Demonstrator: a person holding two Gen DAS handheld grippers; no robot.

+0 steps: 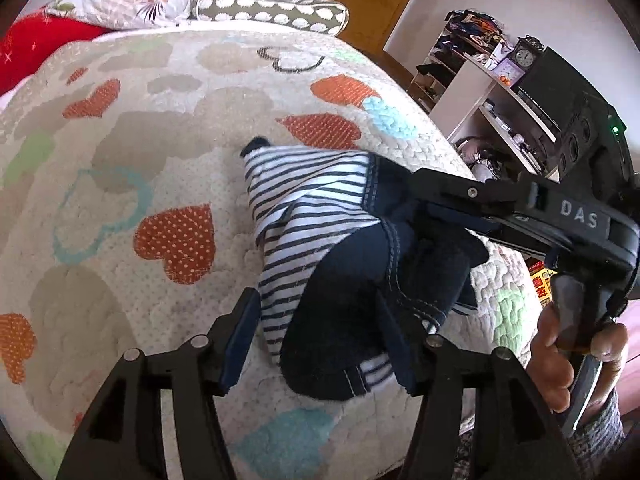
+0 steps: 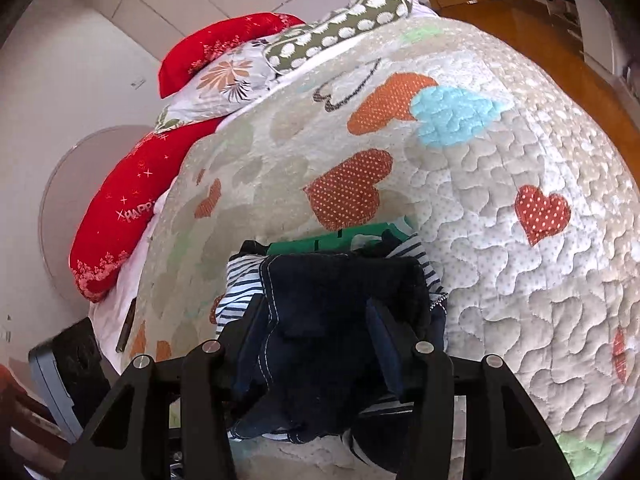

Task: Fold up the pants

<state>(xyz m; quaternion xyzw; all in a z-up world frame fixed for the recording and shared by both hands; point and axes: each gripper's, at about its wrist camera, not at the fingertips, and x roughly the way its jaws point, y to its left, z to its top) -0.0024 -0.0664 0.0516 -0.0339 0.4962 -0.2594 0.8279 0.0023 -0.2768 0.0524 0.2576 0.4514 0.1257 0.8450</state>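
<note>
The pants (image 1: 320, 248) are small, white with navy stripes and navy patches, bunched on the heart-patterned quilt (image 1: 160, 128). My left gripper (image 1: 320, 328) is open, its fingers straddling the near navy part of the pants. My right gripper (image 1: 432, 204) comes in from the right, with navy cloth bunched at its tip in the left wrist view. In the right wrist view the right gripper (image 2: 316, 320) has its jaws apart with a thick fold of the navy pants (image 2: 340, 304) filling the gap between them. A green piece (image 2: 340, 236) shows behind the pants.
Red, floral and dotted pillows (image 1: 160, 0) lie at the head of the bed. A white shelf unit (image 1: 500, 100) with clutter and a clock stands to the right of the bed. The quilt's right edge (image 1: 512, 288) drops off close to the pants. The wood floor (image 2: 560, 52) lies beyond.
</note>
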